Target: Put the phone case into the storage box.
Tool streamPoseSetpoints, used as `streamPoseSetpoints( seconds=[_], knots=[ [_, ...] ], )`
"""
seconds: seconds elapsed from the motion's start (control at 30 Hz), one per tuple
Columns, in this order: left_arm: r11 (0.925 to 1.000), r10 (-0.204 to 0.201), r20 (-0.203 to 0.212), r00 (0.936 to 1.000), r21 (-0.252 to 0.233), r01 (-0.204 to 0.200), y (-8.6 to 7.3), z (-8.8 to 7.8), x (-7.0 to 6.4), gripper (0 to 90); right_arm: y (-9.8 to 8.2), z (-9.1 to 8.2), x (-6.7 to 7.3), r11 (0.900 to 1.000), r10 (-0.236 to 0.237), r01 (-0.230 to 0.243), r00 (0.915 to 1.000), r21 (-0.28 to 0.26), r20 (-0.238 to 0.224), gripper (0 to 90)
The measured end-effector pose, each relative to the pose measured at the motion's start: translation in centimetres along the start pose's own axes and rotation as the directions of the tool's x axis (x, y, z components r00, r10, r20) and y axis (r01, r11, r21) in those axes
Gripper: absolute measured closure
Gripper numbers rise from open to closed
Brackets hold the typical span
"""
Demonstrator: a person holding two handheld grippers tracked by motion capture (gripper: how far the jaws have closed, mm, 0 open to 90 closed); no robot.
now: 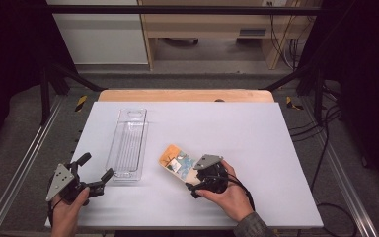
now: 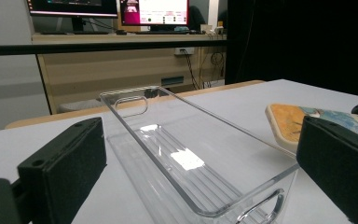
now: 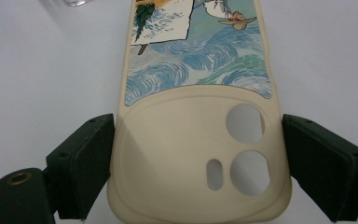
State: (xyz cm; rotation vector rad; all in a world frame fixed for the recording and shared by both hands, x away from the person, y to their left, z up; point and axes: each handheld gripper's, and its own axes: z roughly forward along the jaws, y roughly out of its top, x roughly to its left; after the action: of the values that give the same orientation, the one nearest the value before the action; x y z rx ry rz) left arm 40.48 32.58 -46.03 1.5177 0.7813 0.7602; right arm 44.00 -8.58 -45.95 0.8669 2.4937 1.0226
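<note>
Right hand-held gripper (image 3: 193,163) straddles phone case (image 3: 198,140) at camera-cutout end, pads seemingly grasping its edges, on white worktop (image 1: 256,138). Left hand-held gripper (image 1: 96,173) released, clear tray (image 1: 128,143) at its 1 o'clock.

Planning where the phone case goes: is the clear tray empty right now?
Empty. The clear tray shows only its bare ribbed floor; the phone case lies on the table beside it.

White table (image 1: 256,128), wooden strip along far edge. Clear plastic tray (image 1: 128,143) lies lengthwise left of centre, empty. Phone case (image 1: 176,162) with painted wave art lies flat just right of tray, not touching it.
</note>
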Motion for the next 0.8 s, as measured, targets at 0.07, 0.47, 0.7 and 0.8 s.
streamPoseSetpoints(
  seconds=[0.07, 0.47, 0.7, 0.8],
  knots=[
    [0.9999, 0.01, 0.002, 0.9999, 0.003, -0.01, 0.0, 0.0, -0.1, 1.5, -0.2, -0.1, -0.3, 1.0, 0.002, -0.001, 0.9999, -0.011, 0.016, 12.6],
    [0.9951, 0.096, 0.025, 0.9951, 0.023, -0.097, 1.1, 0.4, -1.9, 2.1, -0.5, -0.8, -1.9, 0.997, 0.063, -0.062, 0.9979, -0.039, 0.015, 12.6],
    [0.9792, 0.197, 0.053, 0.9791, 0.041, -0.199, 2.7, 1.6, -3.3, 2.4, 0.8, -1.6, -2.8, 0.997, 0.072, -0.072, 0.9974, -0.01, -0.002, 12.6],
    [0.9712, 0.231, 0.064, 0.9709, 0.046, -0.234, 3.7, 2.5, -3.7, 2.8, 1.4, -1.8, -3.3, 0.997, 0.079, -0.079, 0.9967, 0.015, -0.016, 12.6]
  ],
)
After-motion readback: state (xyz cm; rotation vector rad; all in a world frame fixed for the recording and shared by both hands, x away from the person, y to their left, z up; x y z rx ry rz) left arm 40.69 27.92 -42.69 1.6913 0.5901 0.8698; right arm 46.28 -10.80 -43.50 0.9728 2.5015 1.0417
